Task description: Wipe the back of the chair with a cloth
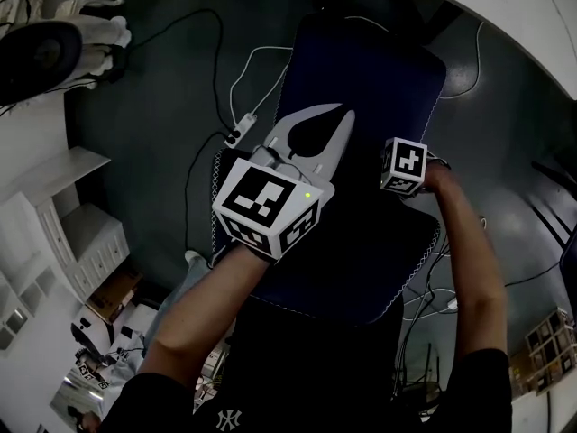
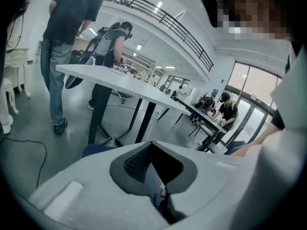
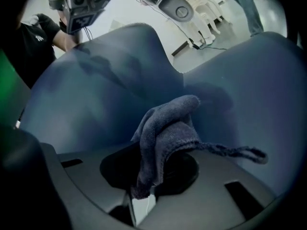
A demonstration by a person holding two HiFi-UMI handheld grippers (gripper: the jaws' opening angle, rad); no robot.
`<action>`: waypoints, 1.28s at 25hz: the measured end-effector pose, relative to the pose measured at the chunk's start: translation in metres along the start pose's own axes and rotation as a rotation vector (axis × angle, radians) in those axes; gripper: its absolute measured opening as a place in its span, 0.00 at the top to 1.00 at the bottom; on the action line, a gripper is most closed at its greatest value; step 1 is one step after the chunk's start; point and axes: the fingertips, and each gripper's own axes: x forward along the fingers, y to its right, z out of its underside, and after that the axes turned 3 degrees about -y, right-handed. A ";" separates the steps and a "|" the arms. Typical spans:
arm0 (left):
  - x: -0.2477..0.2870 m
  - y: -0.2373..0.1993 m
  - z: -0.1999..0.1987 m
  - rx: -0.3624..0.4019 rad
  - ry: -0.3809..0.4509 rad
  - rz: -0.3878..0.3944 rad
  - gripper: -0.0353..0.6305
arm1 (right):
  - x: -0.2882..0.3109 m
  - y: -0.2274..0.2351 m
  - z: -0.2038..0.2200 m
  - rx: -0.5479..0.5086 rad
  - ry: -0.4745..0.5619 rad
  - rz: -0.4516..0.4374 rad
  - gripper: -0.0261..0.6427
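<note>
While the right gripper (image 3: 156, 169) pinches the cloth (image 3: 165, 123), the chair (image 3: 96, 90) seems near.

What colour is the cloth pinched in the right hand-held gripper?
The cloth is dark bluish grey; the right gripper view shows it best.

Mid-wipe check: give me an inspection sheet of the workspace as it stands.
Surface: dark blue chair; dirt cannot be judged.
Job's things: grey cloth, bunched, close to the chair; contact unclear.
Clutter: nothing seen on the chair.
Grippers: right gripper shut on the cloth; left gripper shut, empty, over the chair.
Cables: white cable and power strip on the floor beside the chair.
Surroundings: white shelves; people by long tables.
</note>
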 end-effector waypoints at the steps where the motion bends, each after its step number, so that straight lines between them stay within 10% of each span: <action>1: 0.000 0.002 0.000 0.000 -0.001 0.002 0.93 | 0.001 0.003 0.004 -0.002 -0.013 0.021 0.84; 9: 0.004 0.009 0.003 0.001 -0.006 -0.001 0.93 | 0.014 0.030 0.039 -0.070 -0.197 0.193 0.84; 32: -0.050 0.029 -0.010 -0.014 0.020 0.027 0.93 | -0.039 -0.073 -0.012 0.012 -0.124 0.075 0.84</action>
